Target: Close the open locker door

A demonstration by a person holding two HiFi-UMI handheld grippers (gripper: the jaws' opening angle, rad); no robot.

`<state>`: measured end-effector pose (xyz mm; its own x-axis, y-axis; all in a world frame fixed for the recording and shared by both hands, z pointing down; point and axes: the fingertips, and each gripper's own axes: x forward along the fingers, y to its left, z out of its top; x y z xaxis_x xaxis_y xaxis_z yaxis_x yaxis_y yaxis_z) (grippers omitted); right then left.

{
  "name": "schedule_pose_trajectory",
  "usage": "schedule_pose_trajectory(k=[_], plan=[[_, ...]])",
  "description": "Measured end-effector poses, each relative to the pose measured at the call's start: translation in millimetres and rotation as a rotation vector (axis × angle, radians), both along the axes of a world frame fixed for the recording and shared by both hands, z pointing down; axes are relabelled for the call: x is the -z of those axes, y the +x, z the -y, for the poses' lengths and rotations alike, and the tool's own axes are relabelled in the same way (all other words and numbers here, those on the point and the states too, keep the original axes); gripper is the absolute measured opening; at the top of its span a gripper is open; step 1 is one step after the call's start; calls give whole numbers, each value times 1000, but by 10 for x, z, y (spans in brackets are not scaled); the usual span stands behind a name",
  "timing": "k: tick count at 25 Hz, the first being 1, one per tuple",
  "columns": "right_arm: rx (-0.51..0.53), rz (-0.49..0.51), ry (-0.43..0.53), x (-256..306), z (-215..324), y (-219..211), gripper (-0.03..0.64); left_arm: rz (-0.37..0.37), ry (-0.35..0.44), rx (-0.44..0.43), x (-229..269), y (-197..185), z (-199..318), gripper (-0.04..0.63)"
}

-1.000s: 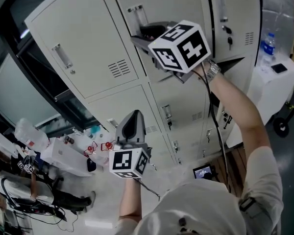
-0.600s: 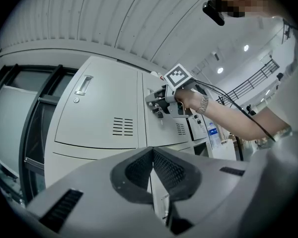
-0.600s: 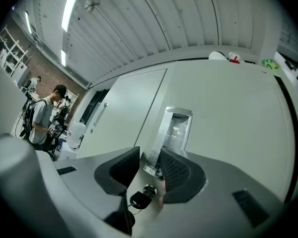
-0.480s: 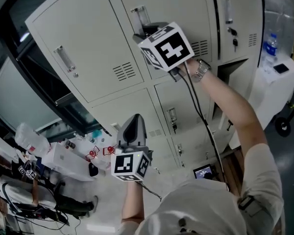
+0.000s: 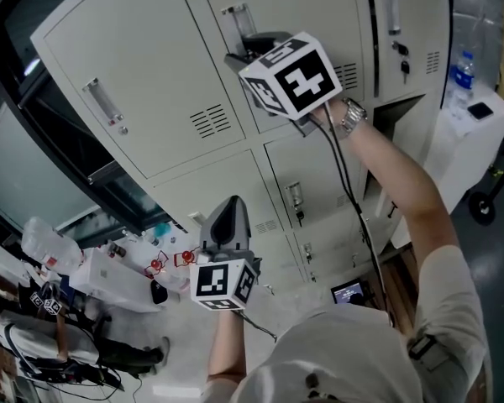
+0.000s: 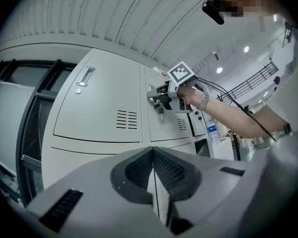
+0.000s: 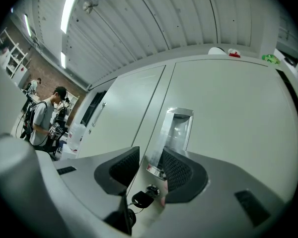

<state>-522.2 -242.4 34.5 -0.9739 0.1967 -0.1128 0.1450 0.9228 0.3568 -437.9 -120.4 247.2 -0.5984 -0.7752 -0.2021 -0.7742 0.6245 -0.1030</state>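
Observation:
A bank of pale grey lockers fills the head view. My right gripper [image 5: 238, 55] is raised against the upper middle door [image 5: 319, 7], just below its chrome recessed handle [image 5: 238, 22]. In the right gripper view the jaws [image 7: 150, 167] stand apart, with the handle's [image 7: 175, 128] lower end and the door's seam between them. The left pad does not touch anything. A key [image 7: 141, 198] hangs in the lock below. The door looks flush with its neighbours. My left gripper [image 5: 227, 217] is held lower, away from the lockers, and its jaws [image 6: 153, 165] meet with nothing between them.
A dark open compartment [image 5: 396, 112] shows lower right of the held door. A water bottle [image 5: 464, 70] stands on a white cabinet [image 5: 454, 141] at the right. Bags and cables [image 5: 59, 250] lie on the floor at left. A person [image 7: 42, 118] stands far off.
My right gripper has shifted a little left along the door and its marker cube has turned. The left gripper has hardly moved.

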Motion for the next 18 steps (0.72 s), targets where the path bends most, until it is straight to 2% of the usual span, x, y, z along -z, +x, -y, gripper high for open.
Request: schedule_pose_trajectory(k=[8,12,18], plan=[[70,5,-22,2,-28,107,147,-9,-23,7,-68,-11,15,8],[15,31,9,-16,103,108,161,-16,-30,15,-110,20,32,8],[50,30,-79,-14,261,192,166,-16,-44,23,-130,107,106,8]])
